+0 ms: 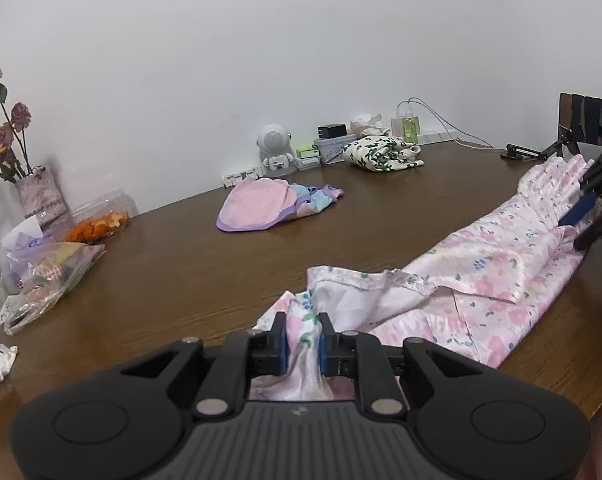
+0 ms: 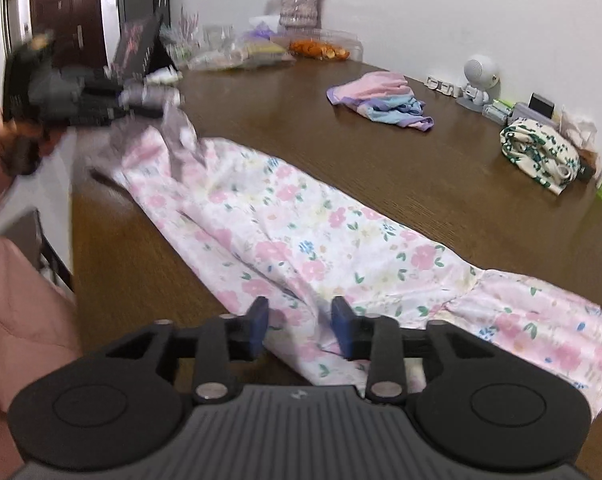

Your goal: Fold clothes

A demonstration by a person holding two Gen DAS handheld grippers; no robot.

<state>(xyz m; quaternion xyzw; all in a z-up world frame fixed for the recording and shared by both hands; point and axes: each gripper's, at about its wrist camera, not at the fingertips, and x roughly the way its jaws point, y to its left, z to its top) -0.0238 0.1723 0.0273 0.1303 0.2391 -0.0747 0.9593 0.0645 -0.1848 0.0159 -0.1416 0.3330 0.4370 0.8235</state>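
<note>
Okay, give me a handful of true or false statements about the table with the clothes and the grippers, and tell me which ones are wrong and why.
1. The floral garment lies stretched along the wooden table. True.
2. The right gripper has its pads pressed on the cloth. False: its jaws stand apart, with cloth loose between them.
3. The left gripper has floral fabric bunched between its fingers. True.
4. The green-patterned cream garment lies spread flat. False: it sits bundled near the wall.
5. The vase of roses has tipped over. False: it stands upright.
</note>
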